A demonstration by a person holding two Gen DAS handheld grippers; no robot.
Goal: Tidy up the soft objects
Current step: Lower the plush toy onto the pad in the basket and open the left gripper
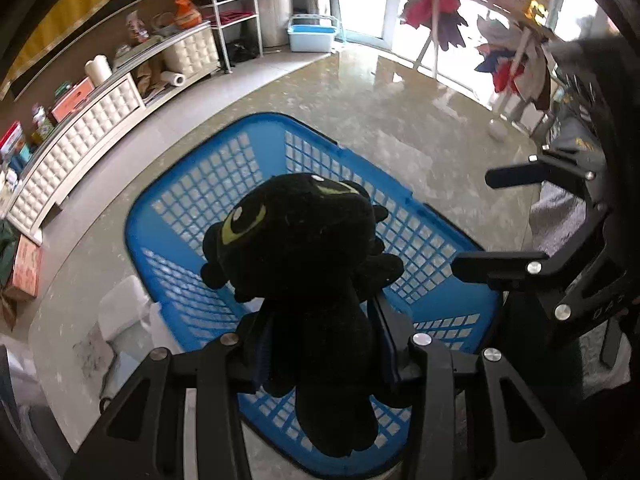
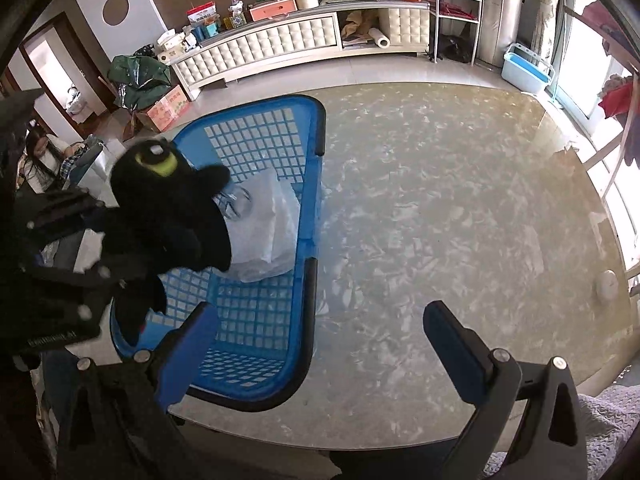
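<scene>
My left gripper (image 1: 320, 344) is shut on a black plush dragon with green eyes (image 1: 304, 256) and holds it by the body above a blue plastic basket (image 1: 192, 216). In the right wrist view the dragon (image 2: 172, 208) hangs over the basket's (image 2: 308, 184) left half, held by the left gripper (image 2: 92, 264). My right gripper (image 2: 316, 340) is open and empty, over the basket's near right corner and the table; it also shows in the left wrist view (image 1: 476, 220). A clear plastic bag (image 2: 264, 232) shows through the basket.
The basket stands on a glossy marble-look table (image 2: 440, 220). A small white puck (image 2: 606, 284) lies near its right edge. A grey knitted cloth (image 2: 600, 432) is at the near right. A white cabinet (image 2: 280, 44) and a clothes rack (image 1: 480, 12) stand beyond.
</scene>
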